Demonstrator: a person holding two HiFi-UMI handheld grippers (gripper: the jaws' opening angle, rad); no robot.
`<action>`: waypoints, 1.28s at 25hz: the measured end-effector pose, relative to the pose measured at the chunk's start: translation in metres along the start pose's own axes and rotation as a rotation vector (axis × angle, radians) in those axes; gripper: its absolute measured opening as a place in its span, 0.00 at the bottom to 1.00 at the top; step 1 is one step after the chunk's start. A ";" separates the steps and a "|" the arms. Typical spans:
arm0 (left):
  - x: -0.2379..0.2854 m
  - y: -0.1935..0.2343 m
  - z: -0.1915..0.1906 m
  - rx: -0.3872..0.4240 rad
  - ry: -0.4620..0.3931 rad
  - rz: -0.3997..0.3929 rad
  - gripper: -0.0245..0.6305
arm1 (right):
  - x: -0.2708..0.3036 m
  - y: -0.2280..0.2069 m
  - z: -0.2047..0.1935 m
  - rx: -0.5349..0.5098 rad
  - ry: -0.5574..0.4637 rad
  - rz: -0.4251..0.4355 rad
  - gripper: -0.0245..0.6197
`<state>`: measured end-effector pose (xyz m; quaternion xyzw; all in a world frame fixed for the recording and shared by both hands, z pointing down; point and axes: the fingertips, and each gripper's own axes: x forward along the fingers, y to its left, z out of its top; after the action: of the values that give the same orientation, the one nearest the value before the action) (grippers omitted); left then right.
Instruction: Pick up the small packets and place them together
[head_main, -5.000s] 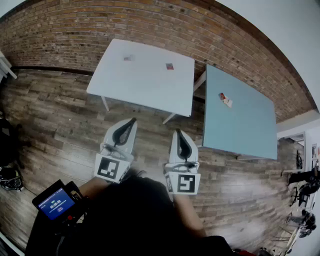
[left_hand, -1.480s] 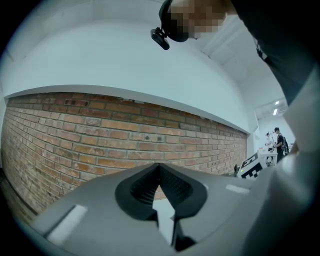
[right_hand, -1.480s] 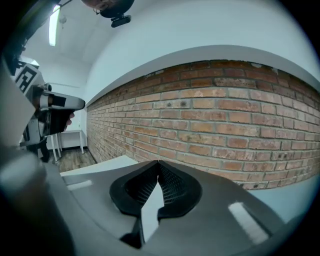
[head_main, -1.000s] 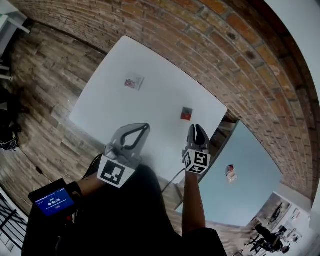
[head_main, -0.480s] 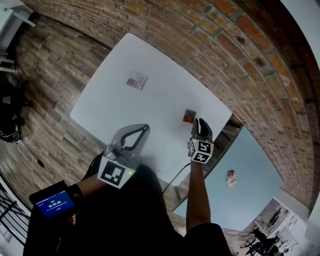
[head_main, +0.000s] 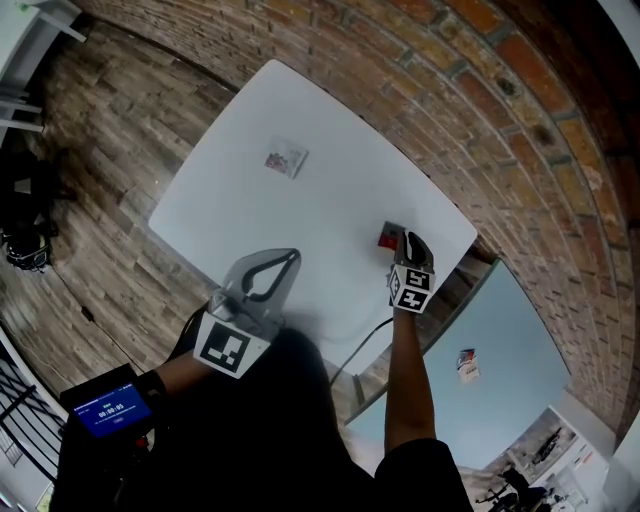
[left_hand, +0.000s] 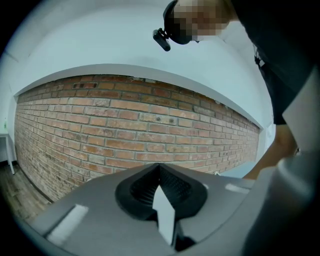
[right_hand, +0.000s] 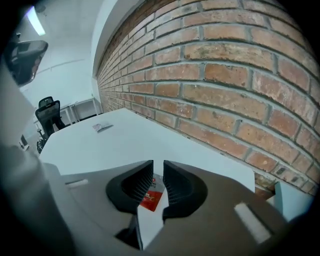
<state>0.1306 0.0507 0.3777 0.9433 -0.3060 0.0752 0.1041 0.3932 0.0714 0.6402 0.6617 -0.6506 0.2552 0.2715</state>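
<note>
**A:** Two grippers out. How do your fingers stand?

**B:** Nearest me, my left gripper (left_hand: 160, 169) hangs over the near edge of the white tabletop (head_main: 300, 215), fingers together on nothing. Farther out, my right gripper (right_hand: 158, 167) tilts down with its fingers a narrow slit apart. The red packet (right_hand: 150, 200) shows through the gap, lying flat toward the tabletop's right end. The white packet (head_main: 286, 158) lies well apart, far left.

**A:** What might go wrong?

**B:** I judge the slit too narrow for a flat packet. My tips could skid over it or shove it toward the right edge.

**A:** What has changed from a second ago?

**B:** My right gripper has come down from short of the red packet to right over it. My left has barely shifted.
</note>
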 end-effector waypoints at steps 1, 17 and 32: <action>0.000 0.000 0.000 -0.006 -0.003 0.000 0.04 | 0.004 -0.001 -0.002 0.001 0.009 0.002 0.14; -0.001 0.001 -0.002 -0.042 0.006 0.009 0.04 | 0.036 -0.015 -0.029 0.044 0.068 0.045 0.18; -0.004 0.007 -0.007 -0.047 0.027 0.052 0.04 | 0.042 -0.008 -0.041 0.067 0.099 0.118 0.15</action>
<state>0.1229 0.0493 0.3848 0.9312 -0.3307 0.0834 0.1285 0.4030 0.0697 0.6986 0.6172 -0.6655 0.3248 0.2657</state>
